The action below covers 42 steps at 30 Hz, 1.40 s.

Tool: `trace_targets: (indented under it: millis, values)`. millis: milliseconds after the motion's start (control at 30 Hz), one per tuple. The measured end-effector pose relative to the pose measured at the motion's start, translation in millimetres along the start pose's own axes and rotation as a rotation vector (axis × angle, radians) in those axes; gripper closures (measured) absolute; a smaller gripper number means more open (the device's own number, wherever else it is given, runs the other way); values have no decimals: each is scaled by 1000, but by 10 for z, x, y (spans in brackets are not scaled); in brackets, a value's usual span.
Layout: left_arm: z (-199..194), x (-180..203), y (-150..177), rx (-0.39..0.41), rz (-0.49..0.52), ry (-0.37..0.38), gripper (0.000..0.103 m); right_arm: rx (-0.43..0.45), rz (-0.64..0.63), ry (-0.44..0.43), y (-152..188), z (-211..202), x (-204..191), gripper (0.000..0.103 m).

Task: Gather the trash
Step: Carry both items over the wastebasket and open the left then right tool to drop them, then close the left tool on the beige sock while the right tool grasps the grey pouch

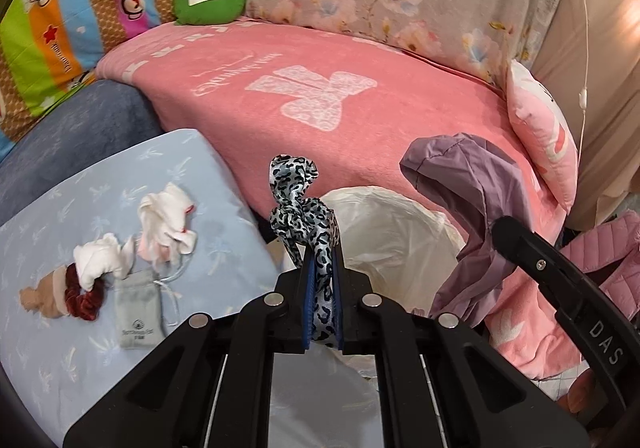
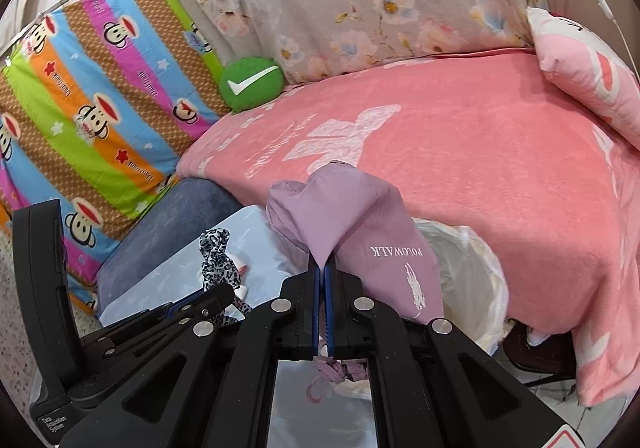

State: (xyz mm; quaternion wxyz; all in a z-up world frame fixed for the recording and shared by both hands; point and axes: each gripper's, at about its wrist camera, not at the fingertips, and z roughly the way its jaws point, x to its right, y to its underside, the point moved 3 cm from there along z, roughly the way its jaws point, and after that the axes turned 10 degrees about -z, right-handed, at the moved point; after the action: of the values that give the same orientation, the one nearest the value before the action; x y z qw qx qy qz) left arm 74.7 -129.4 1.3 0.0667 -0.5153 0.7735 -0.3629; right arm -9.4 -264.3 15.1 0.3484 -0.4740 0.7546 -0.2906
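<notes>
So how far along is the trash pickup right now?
Nothing visibly binned yet. In hand: left gripper clamps the leopard-print scrunchie, right gripper the purple pouch, both near the lined bin. Left: white crumpled tissues, red scrunchie, grey pouch.

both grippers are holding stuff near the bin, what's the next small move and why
Probably carry the left gripper, shut on the leopard-print scrunchie, forward over the white-lined bin before opening; the bin's mouth lies just ahead. The right gripper holds a purple pouch beside it.

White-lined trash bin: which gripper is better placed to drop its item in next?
Left gripper, probably: its leopard-print satin scrunchie hangs right at the white-lined bin; the right gripper's lilac fabric pouch sits beside it.
</notes>
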Motion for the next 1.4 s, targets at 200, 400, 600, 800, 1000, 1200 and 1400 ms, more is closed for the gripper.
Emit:
trace_targets:
  millis: [200, 400, 600, 800, 1000, 1200, 1400]
  values:
    - [146, 242, -18, -34, 29, 37, 94, 0, 31, 27, -18, 15, 234, 101]
    - [244, 363, -75, -52, 22, 64, 65, -5, 42, 44, -20, 64, 331, 101]
    - [199, 293, -135, -5, -7, 38, 34, -10, 45, 47, -50, 150, 350, 101]
    - [215, 159, -140, -5, -37, 8, 34, -8, 43, 41, -53, 214, 275, 94]
    - [212, 57, -137, -2, -54, -12, 34, -14, 32, 27, -64, 268, 171, 91]
    - [201, -51, -117, -2, -75, -25, 34, -33, 12, 16, -26, 316, 59, 87]
    - [166, -155, -66, 1, -93, -39, 34, -51, -10, 5, 34, 333, -50, 84]
